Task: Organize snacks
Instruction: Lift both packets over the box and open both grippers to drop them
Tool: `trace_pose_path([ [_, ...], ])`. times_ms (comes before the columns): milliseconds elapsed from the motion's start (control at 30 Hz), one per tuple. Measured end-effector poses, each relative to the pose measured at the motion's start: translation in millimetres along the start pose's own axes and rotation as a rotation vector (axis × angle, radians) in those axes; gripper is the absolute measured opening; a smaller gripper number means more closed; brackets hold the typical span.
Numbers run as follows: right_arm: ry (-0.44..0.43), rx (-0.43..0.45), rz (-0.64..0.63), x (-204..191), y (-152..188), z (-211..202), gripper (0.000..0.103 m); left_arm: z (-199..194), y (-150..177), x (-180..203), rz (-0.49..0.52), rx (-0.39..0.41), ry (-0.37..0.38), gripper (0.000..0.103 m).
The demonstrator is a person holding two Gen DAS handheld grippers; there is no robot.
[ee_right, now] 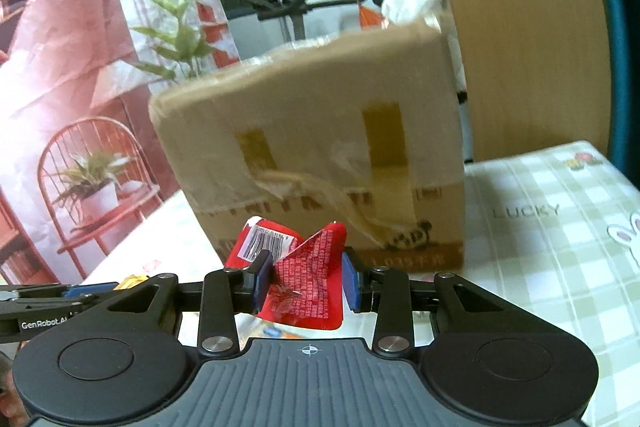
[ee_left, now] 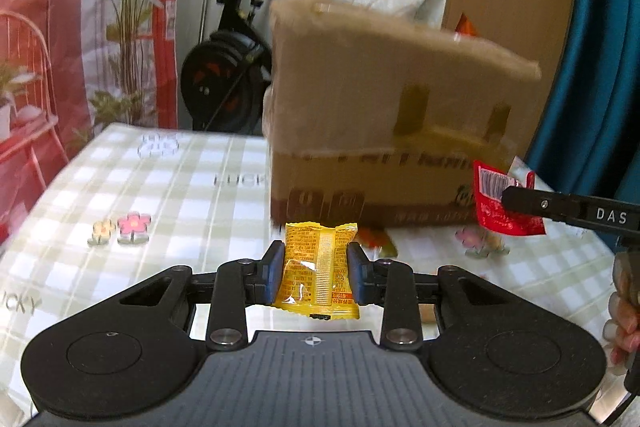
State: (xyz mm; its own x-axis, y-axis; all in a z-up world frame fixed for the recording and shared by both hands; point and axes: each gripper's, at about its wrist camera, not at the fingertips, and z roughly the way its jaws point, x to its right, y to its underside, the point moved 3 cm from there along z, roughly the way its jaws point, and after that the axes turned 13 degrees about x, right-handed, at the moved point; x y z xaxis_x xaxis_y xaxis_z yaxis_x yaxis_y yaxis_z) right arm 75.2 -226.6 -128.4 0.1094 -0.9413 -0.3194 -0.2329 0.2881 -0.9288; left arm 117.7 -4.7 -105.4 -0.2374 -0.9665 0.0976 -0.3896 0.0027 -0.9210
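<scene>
My left gripper (ee_left: 316,269) is shut on a yellow snack packet (ee_left: 320,271) and holds it above the table in front of a brown cardboard box (ee_left: 380,115). My right gripper (ee_right: 306,277) is shut on a crumpled red snack packet (ee_right: 308,283) with a barcode, also in front of the box (ee_right: 320,147). In the left wrist view the right gripper (ee_left: 508,199) shows at the right edge with the red packet (ee_left: 500,207). In the right wrist view the left gripper (ee_right: 104,287) and a bit of the yellow packet (ee_right: 132,281) show at the left edge.
The box stands on a table with a green-checked cloth (ee_left: 160,195) printed with flowers. More snack packets lie on the table beneath the grippers (ee_right: 276,331). An exercise bike (ee_left: 228,59), a plant and a red backdrop are behind the table. A wooden panel (ee_right: 520,27) stands at the right.
</scene>
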Motion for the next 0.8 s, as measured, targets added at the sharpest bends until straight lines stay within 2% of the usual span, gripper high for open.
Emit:
trace_pose_path([
  [400, -0.01, 0.101, -0.016, -11.3, -61.3, -5.5, 0.034, 0.8, -63.2, 16.1, 0.056, 0.168, 0.015, 0.035],
  [800, -0.026, 0.179, -0.088, -16.5, -120.3, 19.0, 0.034, 21.6, -112.5, 22.9, 0.102, 0.278, 0.048, 0.035],
])
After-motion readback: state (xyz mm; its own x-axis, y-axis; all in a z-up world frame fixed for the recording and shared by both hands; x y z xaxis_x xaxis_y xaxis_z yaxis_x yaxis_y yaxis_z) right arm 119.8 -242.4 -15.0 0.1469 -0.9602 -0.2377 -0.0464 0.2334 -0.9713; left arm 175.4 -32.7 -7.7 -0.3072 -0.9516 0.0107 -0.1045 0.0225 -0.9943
